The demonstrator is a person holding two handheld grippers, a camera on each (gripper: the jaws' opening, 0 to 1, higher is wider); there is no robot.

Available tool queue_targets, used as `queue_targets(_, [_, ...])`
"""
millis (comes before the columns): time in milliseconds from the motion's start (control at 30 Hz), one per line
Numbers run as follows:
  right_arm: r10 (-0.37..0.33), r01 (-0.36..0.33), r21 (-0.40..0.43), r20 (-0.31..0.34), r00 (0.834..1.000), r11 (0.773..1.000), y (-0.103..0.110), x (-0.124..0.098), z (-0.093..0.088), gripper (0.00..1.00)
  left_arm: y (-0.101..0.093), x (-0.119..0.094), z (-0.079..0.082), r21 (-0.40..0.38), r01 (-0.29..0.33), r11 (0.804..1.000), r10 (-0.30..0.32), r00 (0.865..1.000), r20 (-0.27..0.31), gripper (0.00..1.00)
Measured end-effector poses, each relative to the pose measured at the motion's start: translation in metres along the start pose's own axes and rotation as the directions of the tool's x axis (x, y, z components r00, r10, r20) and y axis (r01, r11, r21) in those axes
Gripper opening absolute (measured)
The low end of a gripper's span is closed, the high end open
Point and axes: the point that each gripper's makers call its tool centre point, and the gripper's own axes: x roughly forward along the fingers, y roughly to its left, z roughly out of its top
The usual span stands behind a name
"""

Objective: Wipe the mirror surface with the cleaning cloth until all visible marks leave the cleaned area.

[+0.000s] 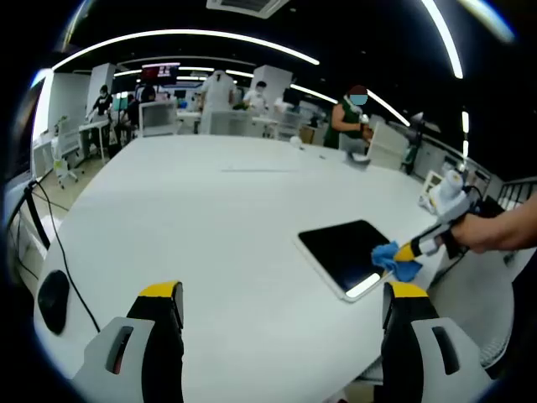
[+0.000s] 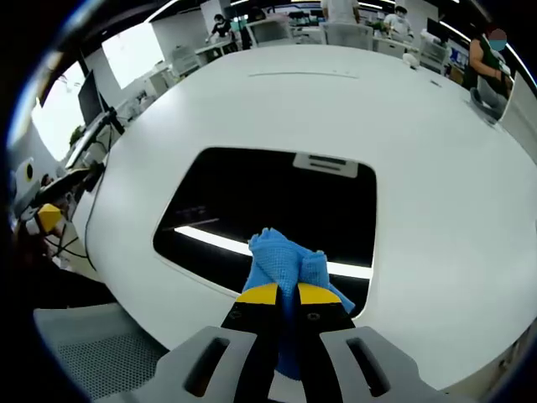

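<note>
Presently, the right tool [image 2: 280, 294] clenches the crumpled blue cleaning cloth [image 2: 284, 260] against the dark rectangular mirror [image 2: 268, 197], lower centre on the white tabletop [image 2: 436, 168], evidently for wiping; left tool [image 1: 281, 302] is released, idle.

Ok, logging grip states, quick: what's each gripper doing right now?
Left gripper: open, holding nothing.
Right gripper: shut on the cloth, at the mirror.
</note>
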Motion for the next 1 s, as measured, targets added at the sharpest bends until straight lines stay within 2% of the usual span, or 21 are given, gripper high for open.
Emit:
queue_targets(367, [0.016,-0.016,-0.023,0.0,1.0,1.0,0.018,0.005,0.004,0.01,0.0,-0.001,0.001,-0.008,0.004,1.0,-0.004,1.0,0.01,0.99])
queue_targets(700, [0.058,-0.058,-0.067,-0.001,0.998,0.996,0.05,0.012,0.01,0.01,-0.001,-0.001,0.001,-0.007,0.005,1.0,-0.005,1.0,0.012,0.99])
queue_targets(1000, [0.063,-0.063,-0.07,-0.002,0.998,0.996,0.059,0.014,0.012,0.01,-0.001,-0.004,0.003,-0.011,0.003,1.0,-0.003,1.0,0.024,0.99])
